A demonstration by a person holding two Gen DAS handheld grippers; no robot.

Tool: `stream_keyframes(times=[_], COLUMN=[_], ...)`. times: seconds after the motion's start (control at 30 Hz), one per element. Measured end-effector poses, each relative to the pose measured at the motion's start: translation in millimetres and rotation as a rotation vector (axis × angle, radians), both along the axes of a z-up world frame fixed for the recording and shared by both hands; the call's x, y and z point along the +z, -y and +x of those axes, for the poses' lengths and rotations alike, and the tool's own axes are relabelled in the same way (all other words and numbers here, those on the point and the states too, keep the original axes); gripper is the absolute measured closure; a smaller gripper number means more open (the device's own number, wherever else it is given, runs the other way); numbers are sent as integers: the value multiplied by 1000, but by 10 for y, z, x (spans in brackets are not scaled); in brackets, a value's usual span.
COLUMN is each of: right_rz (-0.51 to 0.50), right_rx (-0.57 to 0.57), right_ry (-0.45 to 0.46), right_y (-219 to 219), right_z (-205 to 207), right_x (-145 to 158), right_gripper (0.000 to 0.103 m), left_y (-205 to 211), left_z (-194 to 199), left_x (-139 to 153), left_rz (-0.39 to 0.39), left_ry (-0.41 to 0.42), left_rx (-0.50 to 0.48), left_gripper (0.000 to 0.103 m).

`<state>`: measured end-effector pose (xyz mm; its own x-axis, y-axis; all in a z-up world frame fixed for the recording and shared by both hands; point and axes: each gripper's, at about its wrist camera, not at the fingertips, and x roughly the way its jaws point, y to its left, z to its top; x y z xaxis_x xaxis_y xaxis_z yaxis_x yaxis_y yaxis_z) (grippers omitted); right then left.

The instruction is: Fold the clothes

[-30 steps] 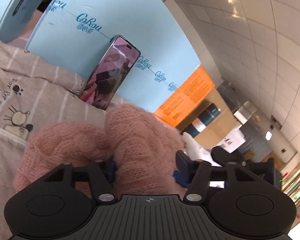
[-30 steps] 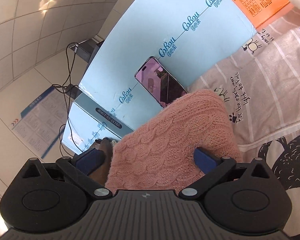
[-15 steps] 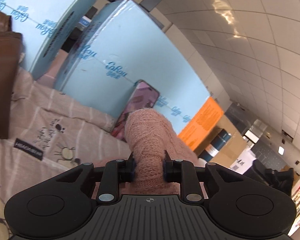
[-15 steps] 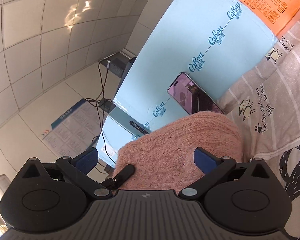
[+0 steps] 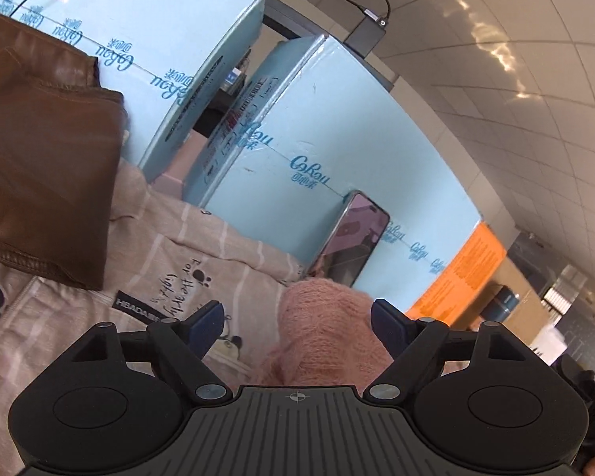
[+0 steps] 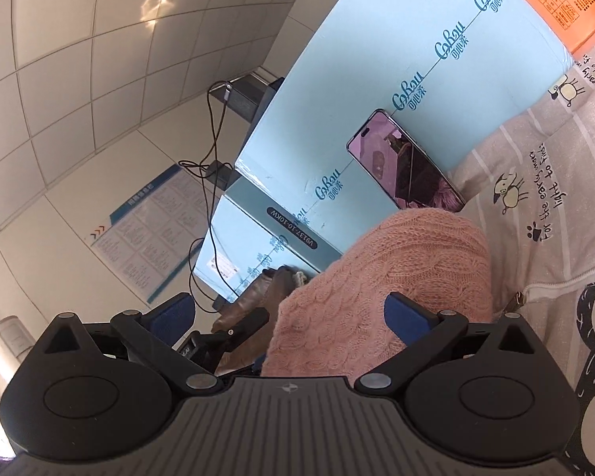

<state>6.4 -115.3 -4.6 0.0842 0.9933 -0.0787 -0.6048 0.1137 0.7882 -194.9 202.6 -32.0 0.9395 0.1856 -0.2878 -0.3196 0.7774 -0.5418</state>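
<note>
While both claws stand with their jaws apart, neither has hold of anything. At the bottom centre of the left wrist view, the left claw (image 5: 297, 323) has the pink knit sweater (image 5: 329, 341) bunched between its blue pads without either pad pressing on it. The right claw (image 6: 289, 311) at the bottom of its own view straddles the same sweater (image 6: 396, 285), whose cable-knit bulk lies against the right pad and leaves the left pad free.

Beyond the sweater, the patterned bedsheet (image 5: 218, 254) spreads across the bed, and a folded brown leather garment (image 5: 39, 158) fills the left of the left view. A phone (image 5: 351, 246) leans against a light blue carton (image 5: 317, 150) just behind the sweater.

My worry is that the loose mound slumps or unrolls now that nothing clamps it, spoiling the fold. A careless push forward could also knock the leaning phone flat.

As for containers, the blue cartons and an orange box (image 5: 460, 273) at the right are all closed; their contents cannot be told.
</note>
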Motion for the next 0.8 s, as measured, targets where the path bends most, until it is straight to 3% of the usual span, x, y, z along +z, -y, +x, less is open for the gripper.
stream_keyframes(times=[0.2,0.27,0.37,0.5,0.63,0.8], right_rz=[-256,-256,-237,-224,-342,-394], right_rx=[-83,-84,-100,-204,-382,-339], right_ry=[-22,-16,-5,43,82,77], right_y=[-261,-257,-216,-85,-15,-129], right_z=[77,65,40,28,93,112], right_x=[-169,-177,-162,-52,-56,-161], right_gripper=[2,2,2,2,1,1], left_y=[153,149,76,34,135,171], left_z=[287,285,209,117,195,228], left_x=[-172,-181,-174,-126,-149,-183], left_rz=[179,181,112,-24,-26,2], left_ry=[-264,-265,-224,-160,-214,-239], left_rx=[-28,-31,-31,-82,-117,-100], left_gripper=[20,20,19,6,4,0])
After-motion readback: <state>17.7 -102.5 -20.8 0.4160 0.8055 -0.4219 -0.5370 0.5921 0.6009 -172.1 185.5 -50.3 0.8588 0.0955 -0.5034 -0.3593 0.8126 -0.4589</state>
